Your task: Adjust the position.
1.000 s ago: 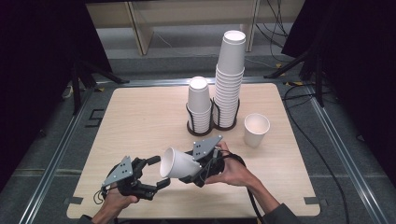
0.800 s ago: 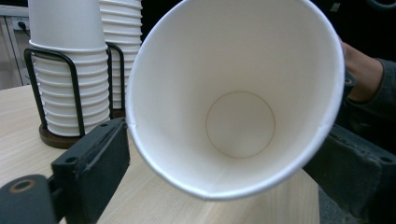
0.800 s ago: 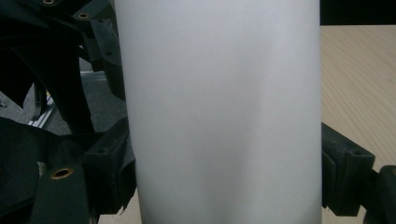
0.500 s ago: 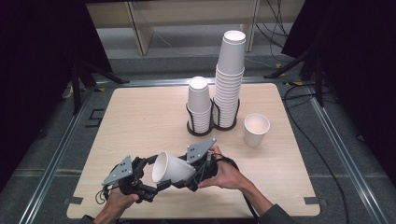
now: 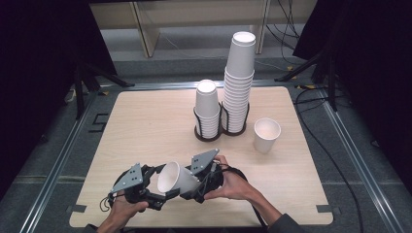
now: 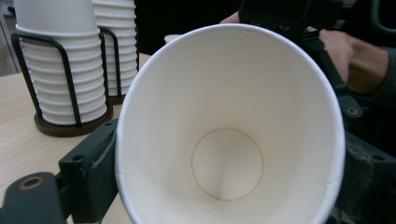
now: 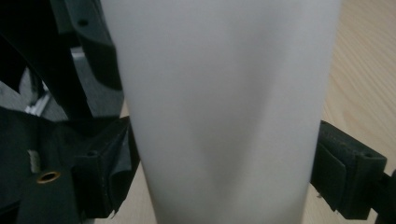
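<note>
while both hand-held grippers clamp a paper cup point(image 5: 176, 179), the wooden table point(image 5: 145, 126) sits in a dark room.

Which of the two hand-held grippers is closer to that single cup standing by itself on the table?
The right. The right gripper is nearer the lone cup, below and left of it. The left gripper sits further left, across the held cup.
</note>
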Available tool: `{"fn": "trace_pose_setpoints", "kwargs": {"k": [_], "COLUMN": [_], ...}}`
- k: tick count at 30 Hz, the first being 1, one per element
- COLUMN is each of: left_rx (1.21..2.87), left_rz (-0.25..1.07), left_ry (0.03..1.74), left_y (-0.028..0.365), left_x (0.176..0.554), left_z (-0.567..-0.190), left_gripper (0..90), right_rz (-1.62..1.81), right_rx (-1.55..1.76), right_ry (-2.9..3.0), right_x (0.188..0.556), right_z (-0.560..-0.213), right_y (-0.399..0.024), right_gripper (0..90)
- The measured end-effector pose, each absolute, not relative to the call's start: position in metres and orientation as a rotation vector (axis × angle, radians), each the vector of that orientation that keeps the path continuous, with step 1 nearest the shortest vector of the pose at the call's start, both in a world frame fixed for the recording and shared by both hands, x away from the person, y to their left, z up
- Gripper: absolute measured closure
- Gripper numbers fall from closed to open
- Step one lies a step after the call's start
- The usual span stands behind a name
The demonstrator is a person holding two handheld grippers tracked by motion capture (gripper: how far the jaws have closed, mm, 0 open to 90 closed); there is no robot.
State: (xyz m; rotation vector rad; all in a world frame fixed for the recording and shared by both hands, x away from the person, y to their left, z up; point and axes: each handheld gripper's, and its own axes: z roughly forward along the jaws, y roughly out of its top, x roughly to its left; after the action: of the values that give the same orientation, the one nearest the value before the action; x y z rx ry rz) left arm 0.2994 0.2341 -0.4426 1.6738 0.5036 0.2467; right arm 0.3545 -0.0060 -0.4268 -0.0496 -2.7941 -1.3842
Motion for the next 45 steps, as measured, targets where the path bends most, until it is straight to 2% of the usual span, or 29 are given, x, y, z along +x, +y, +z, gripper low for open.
{"fn": "trace_pose_setpoints", "kwargs": {"k": [2,15,31,38,43,45], "left_rx": [1.733,1.829,1.806,1.747,1.69,1.658], "left_rz": [0.269,0.275,0.256,0.276,0.308,0.321], "left_ry": [0.507,0.467,0.44,0.453,0.472,0.499], "left_y": [0.236,0.229,0.227,0.23,0.239,0.243], "left_x": [0.298,0.295,0.294,0.295,0.294,0.296], "left_z": [-0.441,-0.442,-0.441,-0.443,-0.438,-0.437], "left_gripper": [11.5,12.0,12.0,7.1,10.6,14.5], "right_rz": [-1.329,-1.166,-1.173,-1.202,-1.195,-1.217], "right_rx": [-0.065,0.004,0.03,0.02,-0.073,-0.122], "right_ry": [-2.851,-2.963,-2.933,-2.905,-2.893,-2.891], "right_x": [0.351,0.341,0.343,0.346,0.352,0.357], "right_z": [-0.425,-0.421,-0.426,-0.426,-0.434,-0.436], "right_y": [-0.005,0.009,0.011,0.007,-0.004,-0.011], "right_gripper": [16.6,16.3,21.7,22.4,22.8,22.7]}}
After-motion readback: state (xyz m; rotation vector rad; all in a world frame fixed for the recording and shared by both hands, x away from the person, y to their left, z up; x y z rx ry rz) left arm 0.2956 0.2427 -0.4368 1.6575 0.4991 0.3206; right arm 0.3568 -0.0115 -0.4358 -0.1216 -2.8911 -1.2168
